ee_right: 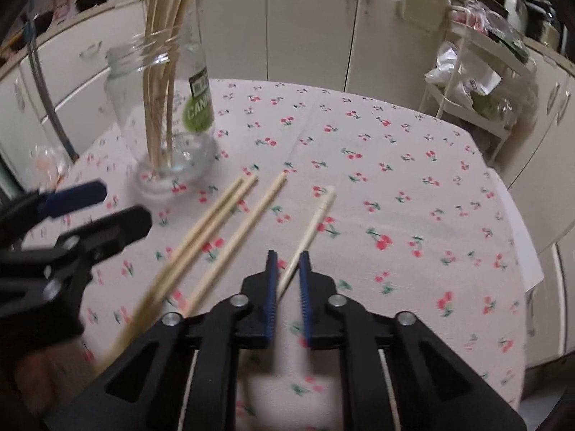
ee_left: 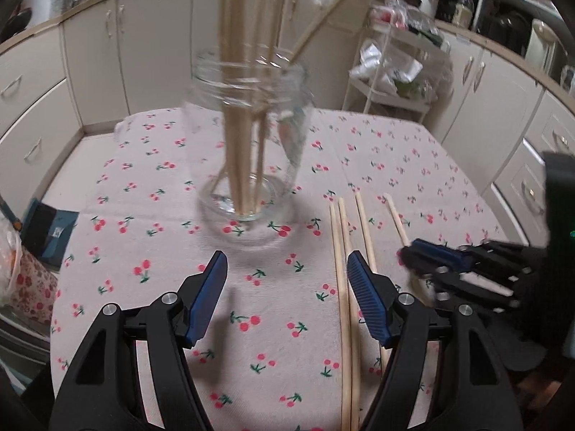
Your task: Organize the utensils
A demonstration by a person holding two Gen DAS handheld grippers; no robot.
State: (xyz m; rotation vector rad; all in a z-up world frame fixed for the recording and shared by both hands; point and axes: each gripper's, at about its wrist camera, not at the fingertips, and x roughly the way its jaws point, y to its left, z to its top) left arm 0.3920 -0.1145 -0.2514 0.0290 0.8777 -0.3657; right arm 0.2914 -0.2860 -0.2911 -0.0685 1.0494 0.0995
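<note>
A clear glass jar (ee_left: 248, 136) stands on the cherry-print tablecloth (ee_left: 161, 237) and holds several wooden chopsticks (ee_left: 235, 72) upright. More chopsticks lie loose to its right: a pair (ee_left: 341, 269), a single one (ee_left: 363, 222) and a paler one (ee_left: 394, 215). My left gripper (ee_left: 287, 269) hovers open in front of the jar, with the pair just inside its right finger (ee_left: 363, 287). My right gripper (ee_right: 288, 262) is shut on the pale chopstick (ee_right: 316, 215) near its lower end. The jar (ee_right: 172, 136) is at the far left of the right wrist view, with the left gripper (ee_right: 125, 204) in front of it.
A white wire cart (ee_left: 391, 72) with bags stands past the table's far right corner. Cream cabinets (ee_left: 90, 57) run along the back and both sides. A dark blue box (ee_left: 46, 230) and a plastic bag (ee_left: 14, 269) sit at the table's left edge.
</note>
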